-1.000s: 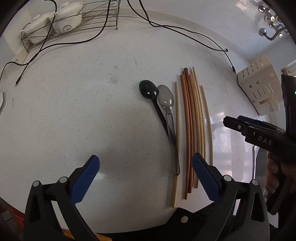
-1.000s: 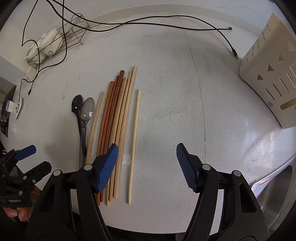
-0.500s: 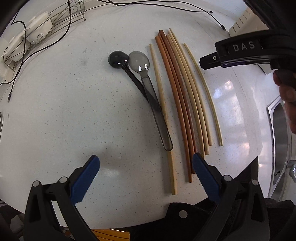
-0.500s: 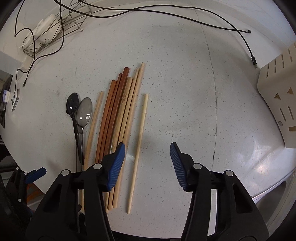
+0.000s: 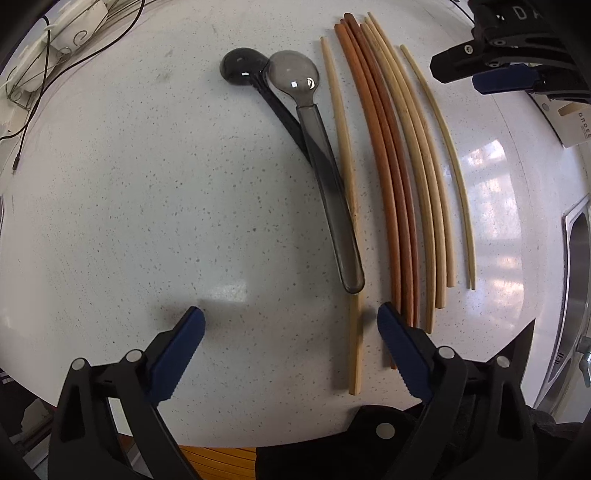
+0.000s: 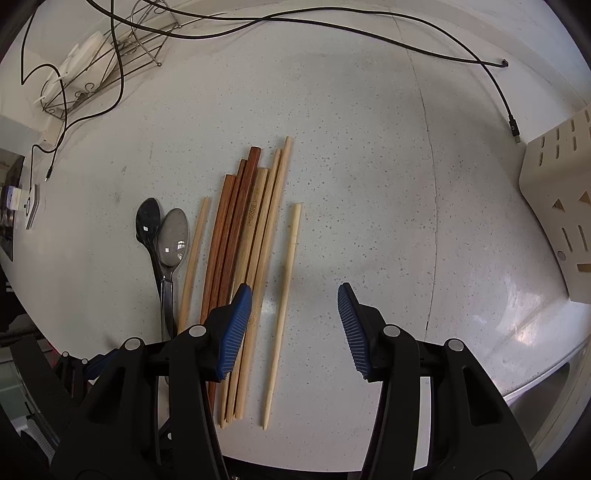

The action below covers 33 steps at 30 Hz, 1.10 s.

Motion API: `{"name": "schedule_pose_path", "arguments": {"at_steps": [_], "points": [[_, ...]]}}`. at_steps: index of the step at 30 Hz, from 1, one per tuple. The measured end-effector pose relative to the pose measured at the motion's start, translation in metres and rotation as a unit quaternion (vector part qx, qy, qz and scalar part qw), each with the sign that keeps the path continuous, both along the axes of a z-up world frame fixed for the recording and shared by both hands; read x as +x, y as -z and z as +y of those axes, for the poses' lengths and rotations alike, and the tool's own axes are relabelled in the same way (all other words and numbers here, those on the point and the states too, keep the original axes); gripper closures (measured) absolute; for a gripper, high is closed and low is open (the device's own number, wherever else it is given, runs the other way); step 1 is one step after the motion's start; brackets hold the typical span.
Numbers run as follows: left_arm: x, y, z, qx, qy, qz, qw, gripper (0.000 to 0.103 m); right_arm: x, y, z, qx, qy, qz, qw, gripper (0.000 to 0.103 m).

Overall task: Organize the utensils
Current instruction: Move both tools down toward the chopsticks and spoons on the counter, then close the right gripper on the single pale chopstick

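Two dark plastic spoons lie side by side on the white speckled counter: a black spoon (image 5: 243, 68) (image 6: 147, 221) and a grey translucent spoon (image 5: 317, 147) (image 6: 173, 240). Right of them lie several chopsticks: a pale one (image 5: 341, 122) (image 6: 194, 258), reddish-brown ones (image 5: 384, 147) (image 6: 229, 229), light bamboo ones (image 5: 421, 155) (image 6: 266, 236), and a thin pale one apart (image 5: 448, 147) (image 6: 286, 295). My left gripper (image 5: 290, 328) is open, low over the counter near the handle ends. My right gripper (image 6: 295, 310) is open above the thin chopstick; it also shows in the left wrist view (image 5: 491, 70).
A cream knife block (image 6: 557, 206) stands at the right. A steel sink (image 5: 576, 277) lies beyond the counter's right edge. A wire rack with white dishes (image 6: 92, 77) and black cables (image 6: 332, 26) are at the back.
Both grippers have moved closer to the utensils. The left has come down over the handle ends; the right has narrowed its jaws and shifted over the thin pale chopstick.
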State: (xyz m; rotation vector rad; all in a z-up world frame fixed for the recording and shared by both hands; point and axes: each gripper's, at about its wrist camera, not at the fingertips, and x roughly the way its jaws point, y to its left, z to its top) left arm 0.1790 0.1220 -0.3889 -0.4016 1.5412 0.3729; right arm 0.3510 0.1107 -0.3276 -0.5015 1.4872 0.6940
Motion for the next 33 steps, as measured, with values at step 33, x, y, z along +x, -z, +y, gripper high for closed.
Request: {"name": "schedule_pose_path", "arguments": {"at_steps": [33], "points": [[0.003, 0.001, 0.006, 0.000, -0.018, 0.005, 0.9998, 0.011, 0.014, 0.045, 0.073, -0.121, 0.005, 0.033, 0.992, 0.083]]}}
